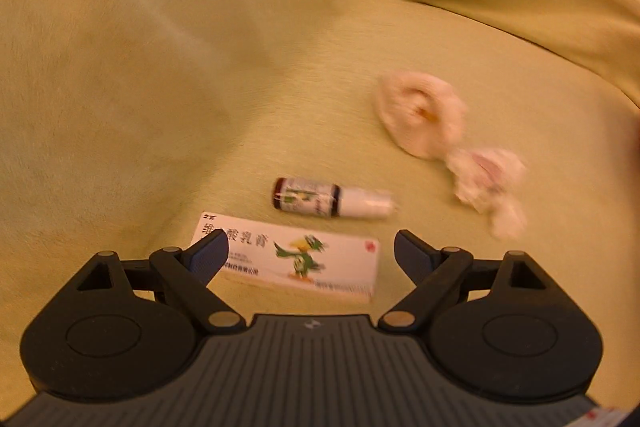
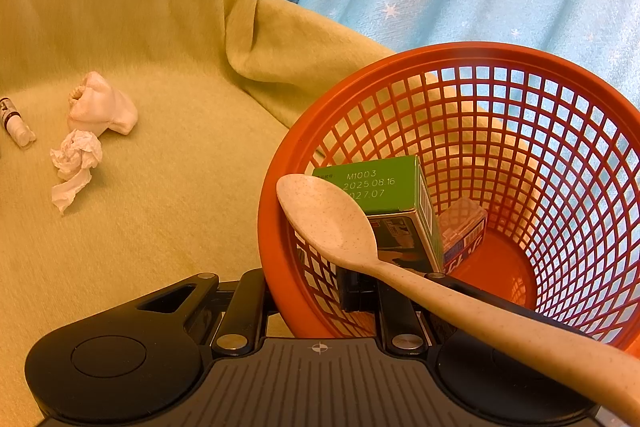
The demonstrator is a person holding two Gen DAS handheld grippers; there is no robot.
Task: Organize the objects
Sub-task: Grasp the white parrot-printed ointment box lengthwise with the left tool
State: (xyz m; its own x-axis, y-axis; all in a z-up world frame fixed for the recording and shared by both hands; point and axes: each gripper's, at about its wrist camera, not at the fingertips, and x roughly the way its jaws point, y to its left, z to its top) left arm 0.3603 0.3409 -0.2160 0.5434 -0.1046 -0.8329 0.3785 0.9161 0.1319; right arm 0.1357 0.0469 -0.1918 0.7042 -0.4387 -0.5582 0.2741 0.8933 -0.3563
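Left gripper (image 1: 311,251) hovered, jaws wide apart, over the white ointment box (image 1: 296,259); right gripper (image 2: 316,291) had its jaws clamped on the orange basket (image 2: 280,187) rim.

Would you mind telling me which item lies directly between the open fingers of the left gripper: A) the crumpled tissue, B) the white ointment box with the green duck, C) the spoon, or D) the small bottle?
B: in the left wrist view the left gripper stands open over the white ointment box, while the small bottle and the crumpled tissue lie farther off.
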